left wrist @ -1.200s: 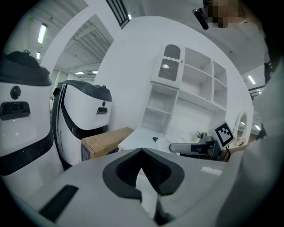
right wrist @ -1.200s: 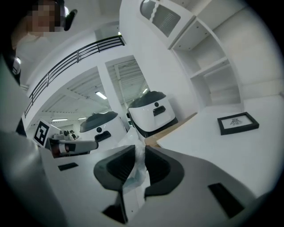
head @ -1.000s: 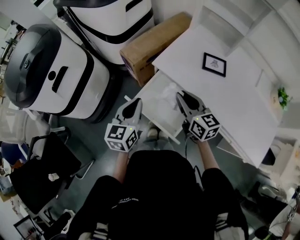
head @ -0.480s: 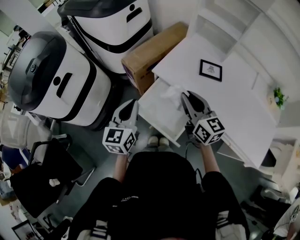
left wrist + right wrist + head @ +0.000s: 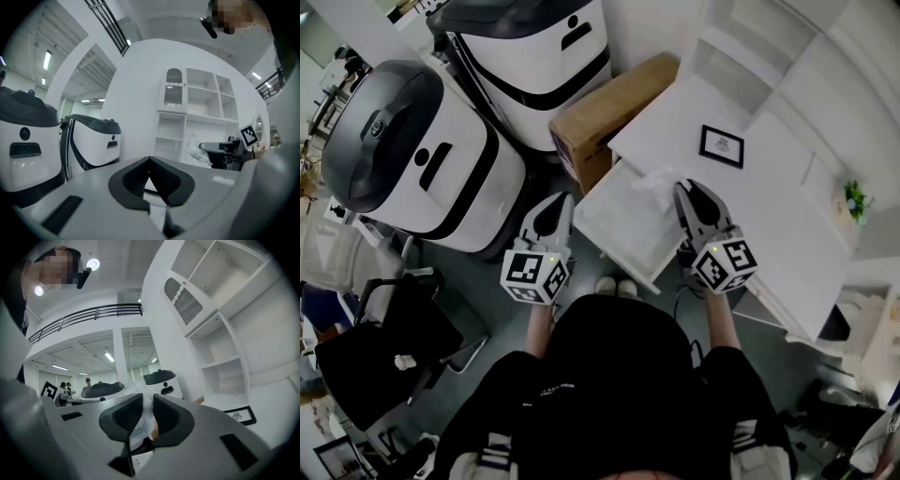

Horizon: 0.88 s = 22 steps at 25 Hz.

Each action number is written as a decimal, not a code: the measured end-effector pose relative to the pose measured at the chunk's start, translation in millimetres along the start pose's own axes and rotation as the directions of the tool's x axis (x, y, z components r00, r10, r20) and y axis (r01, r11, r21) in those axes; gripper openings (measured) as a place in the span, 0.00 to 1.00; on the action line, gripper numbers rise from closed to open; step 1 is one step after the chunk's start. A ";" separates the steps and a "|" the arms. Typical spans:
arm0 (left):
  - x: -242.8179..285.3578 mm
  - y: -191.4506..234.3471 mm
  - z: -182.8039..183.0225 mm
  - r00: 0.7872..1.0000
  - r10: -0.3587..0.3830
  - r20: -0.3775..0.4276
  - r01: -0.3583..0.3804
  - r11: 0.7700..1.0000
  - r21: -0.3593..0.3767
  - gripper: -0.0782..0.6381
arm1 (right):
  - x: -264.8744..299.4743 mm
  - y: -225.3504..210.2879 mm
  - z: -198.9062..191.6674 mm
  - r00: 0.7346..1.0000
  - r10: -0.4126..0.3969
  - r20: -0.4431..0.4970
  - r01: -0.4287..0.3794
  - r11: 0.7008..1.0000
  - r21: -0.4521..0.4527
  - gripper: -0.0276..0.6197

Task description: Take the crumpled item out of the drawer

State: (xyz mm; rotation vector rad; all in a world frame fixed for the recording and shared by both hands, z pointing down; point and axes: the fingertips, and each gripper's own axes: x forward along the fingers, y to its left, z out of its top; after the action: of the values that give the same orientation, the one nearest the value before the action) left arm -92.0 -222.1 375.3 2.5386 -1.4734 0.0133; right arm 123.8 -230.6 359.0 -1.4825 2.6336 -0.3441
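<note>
The crumpled white item (image 5: 653, 178) hangs over the far end of the open white drawer (image 5: 619, 230), by the desk edge. My right gripper (image 5: 682, 190) is shut on it. In the right gripper view the crumpled item (image 5: 142, 420) is pinched between the two dark pads of the right gripper (image 5: 147, 401). My left gripper (image 5: 562, 203) hovers over the drawer's left side, off the floor, shut with nothing in it. In the left gripper view the left gripper (image 5: 150, 160) has its tips touching, and the crumpled item (image 5: 197, 150) shows to the right.
A white desk (image 5: 769, 211) with a framed picture (image 5: 722, 145) lies right of the drawer. A cardboard box (image 5: 609, 94) and two large white-and-black machines (image 5: 422, 159) (image 5: 525, 47) stand to the left. White shelves (image 5: 225, 333) rise behind the desk. A black chair (image 5: 366, 347) is at lower left.
The right gripper has drawn the crumpled item a little toward the desk edge of the drawer. The left gripper stays shut beside the drawer.
</note>
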 end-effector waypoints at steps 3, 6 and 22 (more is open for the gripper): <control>-3.2 0.6 4.0 1.000 0.006 0.011 -0.006 1.000 0.008 0.11 | -3.4 0.5 2.9 1.000 -0.010 0.008 0.010 1.000 -0.024 0.13; -5.6 1.6 7.2 1.000 0.009 0.018 -0.010 1.000 0.012 0.11 | -5.8 1.5 4.2 1.000 -0.016 0.013 0.017 0.999 -0.035 0.13; -3.7 4.4 13.0 1.000 0.016 0.026 -0.016 1.000 0.022 0.11 | -8.7 -4.3 4.1 0.999 -0.050 0.012 0.051 0.994 -0.094 0.13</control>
State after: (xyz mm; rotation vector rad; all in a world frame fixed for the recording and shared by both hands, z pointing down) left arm -98.9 -223.5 362.9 2.5533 -1.5114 -0.0004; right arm 132.8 -226.0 355.9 -1.5772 2.6432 -0.2188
